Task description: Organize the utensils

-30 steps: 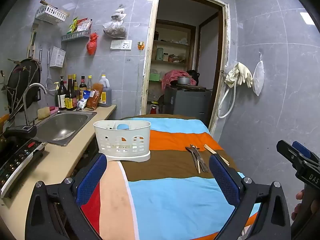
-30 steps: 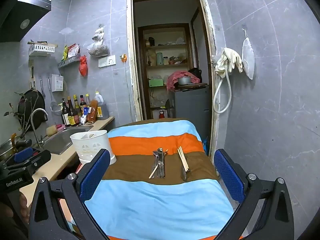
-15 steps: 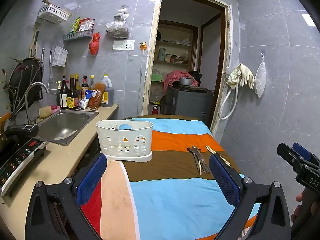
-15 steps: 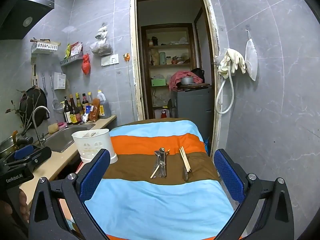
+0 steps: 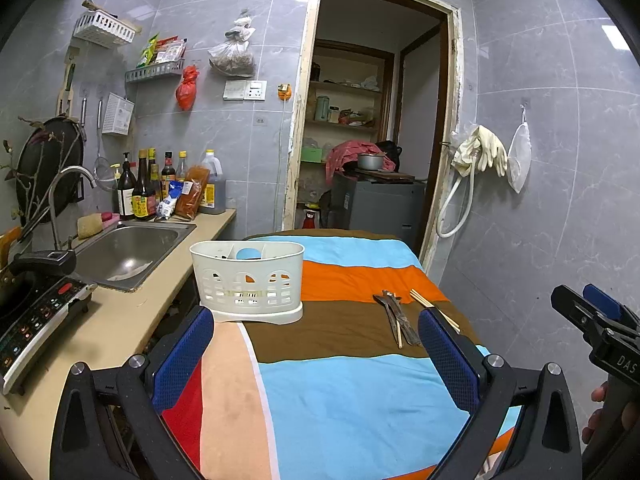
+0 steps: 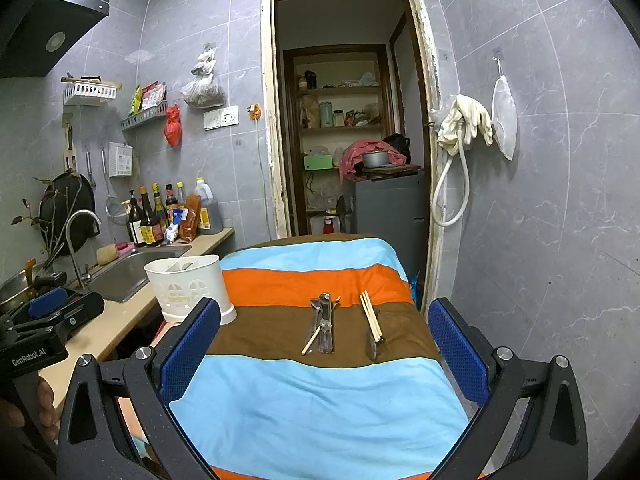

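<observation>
Both the left gripper (image 5: 316, 360) and right gripper (image 6: 324, 350) gape wide and empty, poised to carry the metal cutlery (image 6: 323, 322) and chopsticks (image 6: 371, 316) into the white caddy (image 5: 248, 280).

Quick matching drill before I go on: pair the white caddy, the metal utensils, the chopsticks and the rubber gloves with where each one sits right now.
Things:
1. white caddy
2. metal utensils
3. chopsticks
4. rubber gloves

Places:
A. hanging on the wall right of the doorway
B. middle of the cloth's brown stripe
C. left edge of the striped cloth, beside the counter
D. brown stripe, to the right of the other pile

Pairs: 1-C, 2-B, 3-D, 4-A
</observation>
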### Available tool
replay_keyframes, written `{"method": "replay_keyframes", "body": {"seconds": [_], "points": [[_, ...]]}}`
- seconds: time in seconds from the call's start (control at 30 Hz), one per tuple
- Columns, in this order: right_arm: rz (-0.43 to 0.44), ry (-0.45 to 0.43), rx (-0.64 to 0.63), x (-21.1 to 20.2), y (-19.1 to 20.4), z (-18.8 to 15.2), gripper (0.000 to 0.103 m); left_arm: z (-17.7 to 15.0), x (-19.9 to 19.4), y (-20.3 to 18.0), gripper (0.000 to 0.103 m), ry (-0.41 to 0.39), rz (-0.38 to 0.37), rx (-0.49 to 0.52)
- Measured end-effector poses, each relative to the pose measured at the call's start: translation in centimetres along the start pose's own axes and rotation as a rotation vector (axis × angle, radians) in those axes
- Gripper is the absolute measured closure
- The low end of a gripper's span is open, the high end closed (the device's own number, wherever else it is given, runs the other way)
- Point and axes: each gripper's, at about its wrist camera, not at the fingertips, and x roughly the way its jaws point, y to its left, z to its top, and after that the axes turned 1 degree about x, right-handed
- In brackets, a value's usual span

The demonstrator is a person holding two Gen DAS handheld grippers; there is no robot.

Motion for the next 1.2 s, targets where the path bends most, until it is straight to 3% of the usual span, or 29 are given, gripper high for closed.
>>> {"method": "replay_keyframes", "body": {"seconds": [1.2], "points": [[0.008,0.01,0.0,0.68,0.22,-0.74,0.001,-0.07,-0.02,0.04,0.0,0.0,0.002,0.0]]}}
